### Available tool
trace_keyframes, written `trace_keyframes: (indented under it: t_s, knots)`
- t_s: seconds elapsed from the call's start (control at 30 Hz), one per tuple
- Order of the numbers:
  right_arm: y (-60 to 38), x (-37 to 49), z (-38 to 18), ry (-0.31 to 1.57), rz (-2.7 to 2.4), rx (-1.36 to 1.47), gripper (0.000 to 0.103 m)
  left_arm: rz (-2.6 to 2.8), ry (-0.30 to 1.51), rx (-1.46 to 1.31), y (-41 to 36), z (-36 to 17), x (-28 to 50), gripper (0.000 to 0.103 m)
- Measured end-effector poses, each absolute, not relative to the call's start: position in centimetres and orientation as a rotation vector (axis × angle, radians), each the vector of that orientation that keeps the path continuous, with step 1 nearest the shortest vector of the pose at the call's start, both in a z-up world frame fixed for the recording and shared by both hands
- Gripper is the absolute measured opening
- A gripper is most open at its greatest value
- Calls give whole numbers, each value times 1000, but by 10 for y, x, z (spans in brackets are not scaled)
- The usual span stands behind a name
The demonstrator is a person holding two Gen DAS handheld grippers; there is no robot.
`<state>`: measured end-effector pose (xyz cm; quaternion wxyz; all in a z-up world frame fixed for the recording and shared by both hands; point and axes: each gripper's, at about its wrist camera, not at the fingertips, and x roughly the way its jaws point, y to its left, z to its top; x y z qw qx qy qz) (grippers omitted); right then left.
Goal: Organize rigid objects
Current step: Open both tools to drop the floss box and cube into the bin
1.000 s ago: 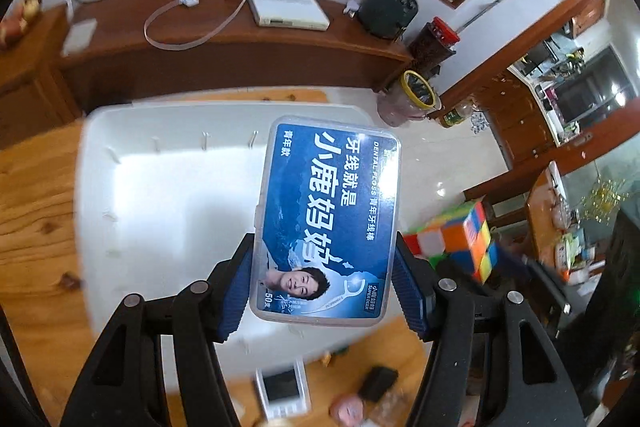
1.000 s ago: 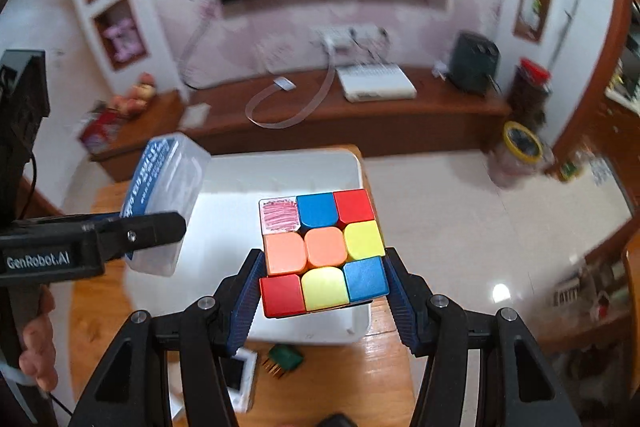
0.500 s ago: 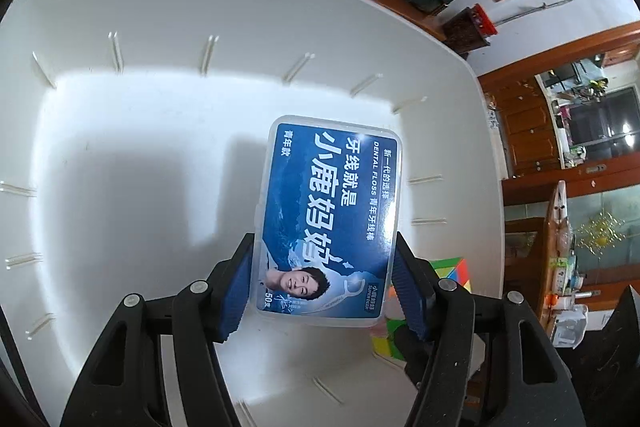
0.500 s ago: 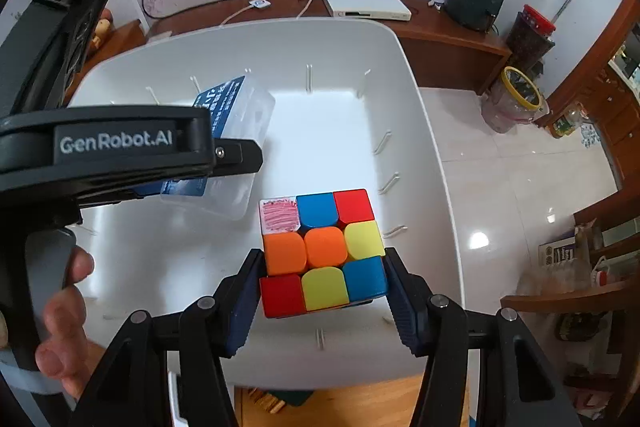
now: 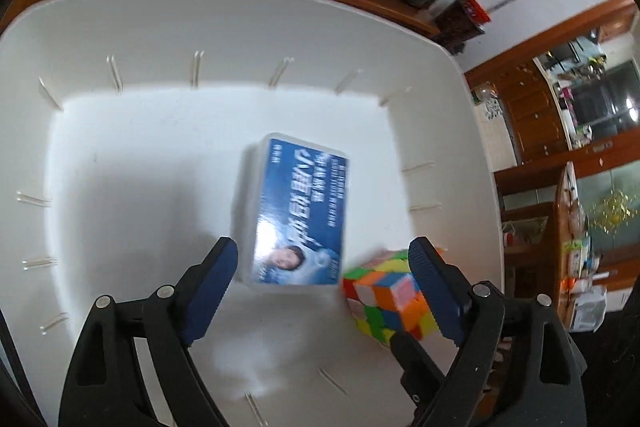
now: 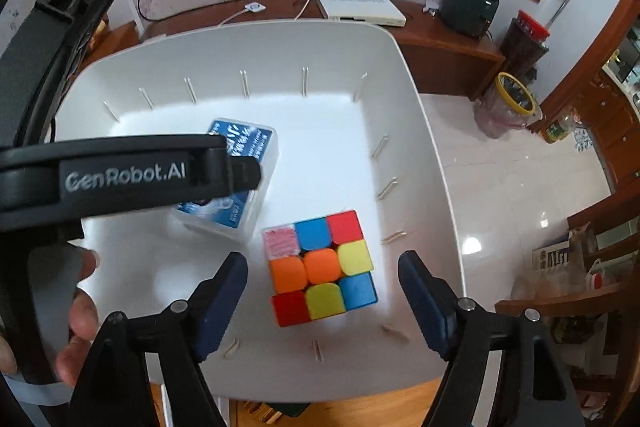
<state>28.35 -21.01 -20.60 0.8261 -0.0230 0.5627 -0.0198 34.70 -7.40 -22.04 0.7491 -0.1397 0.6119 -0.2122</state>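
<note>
Inside the white bin [image 6: 416, 115], your release step looks done: the floss box [image 5: 298, 211] lies near centre, the cube [image 6: 322, 267] at its 4 o'clock. Left gripper [image 5: 326, 291] and right gripper [image 6: 322, 303] have just been opening, jaws clear of both. Next, lift straight out without nudging either.

The left hand-held gripper [image 5: 326, 271], its jaws just opened, hangs over the white bin [image 5: 132, 147]; the blue floss box [image 5: 298, 211] lies ahead between its fingers, untouched, the colour cube [image 5: 384, 295] beside its right finger.
</note>
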Motion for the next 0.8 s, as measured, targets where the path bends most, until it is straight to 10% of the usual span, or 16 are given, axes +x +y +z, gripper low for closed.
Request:
trace_keyframes:
  t_s: [0.8]
  knots:
    - [-217, 202, -164, 1149, -95, -30, 79, -510, 1270, -264, -74, -152, 266, 89]
